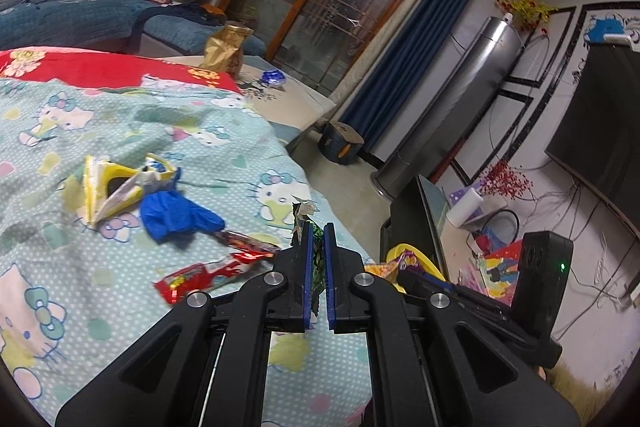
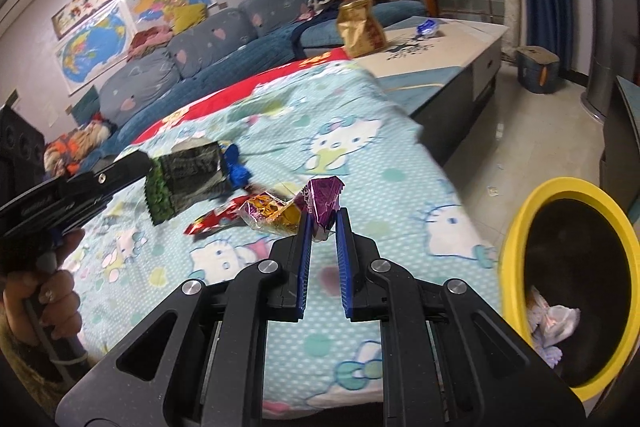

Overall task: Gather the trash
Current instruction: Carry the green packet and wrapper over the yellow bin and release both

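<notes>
A: How far along was the trash collecting at that moment?

B: Partway, I judged. The left gripper (image 1: 318,227) was clamped on a green wrapper (image 2: 180,179), and the right gripper (image 2: 323,223) was pinched on a purple and gold wrapper (image 2: 316,205), both lifted clear of the cartoon-print bedsheet (image 2: 360,155).

A: And the bin?

B: In the right wrist view the yellow-rimmed bin (image 2: 516,227) sat at about four o'clock, just off the bed's edge. Some pale crumpled rubbish (image 2: 554,323) already lay inside, so a few pieces were done.

A: What remained?

B: In the left wrist view, at nine o'clock from the claw, a yellow wrapper (image 1: 116,187) and a blue crumpled piece (image 1: 176,217) touched each other on the sheet. Nearer, at about eight o'clock, lay red wrappers (image 1: 200,275). A gold bag (image 1: 226,47) and a small blue wrapper (image 1: 273,77) stood on the low table (image 1: 296,107) at eleven o'clock; whether those counted as trash I couldn't say.

A: So the two held pieces weren't dropped yet?

B: No, both were outside the bin.
</notes>
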Tool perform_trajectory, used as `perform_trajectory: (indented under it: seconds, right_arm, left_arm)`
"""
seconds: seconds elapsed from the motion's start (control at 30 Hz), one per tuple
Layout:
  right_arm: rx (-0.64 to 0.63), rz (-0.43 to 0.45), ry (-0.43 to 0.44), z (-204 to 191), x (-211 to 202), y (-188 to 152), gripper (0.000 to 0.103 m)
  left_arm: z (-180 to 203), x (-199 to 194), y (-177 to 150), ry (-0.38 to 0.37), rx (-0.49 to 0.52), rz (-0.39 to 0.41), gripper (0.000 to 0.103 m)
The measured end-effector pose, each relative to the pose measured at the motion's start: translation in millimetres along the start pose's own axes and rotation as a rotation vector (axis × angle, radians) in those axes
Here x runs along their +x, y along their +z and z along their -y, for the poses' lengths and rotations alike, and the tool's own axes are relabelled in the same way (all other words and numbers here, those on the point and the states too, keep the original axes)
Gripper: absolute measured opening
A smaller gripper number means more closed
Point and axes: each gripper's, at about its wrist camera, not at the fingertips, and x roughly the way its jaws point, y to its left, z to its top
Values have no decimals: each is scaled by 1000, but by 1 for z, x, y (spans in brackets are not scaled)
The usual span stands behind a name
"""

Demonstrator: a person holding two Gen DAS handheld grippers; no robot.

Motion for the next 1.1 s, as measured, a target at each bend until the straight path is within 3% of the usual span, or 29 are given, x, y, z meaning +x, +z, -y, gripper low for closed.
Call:
perform_trajectory:
  seconds: [1.1]
  right_arm:
    - [181, 120, -192, 101, -49, 3, 9]
  left_arm:
    - [93, 59, -25, -130, 185, -110, 5]
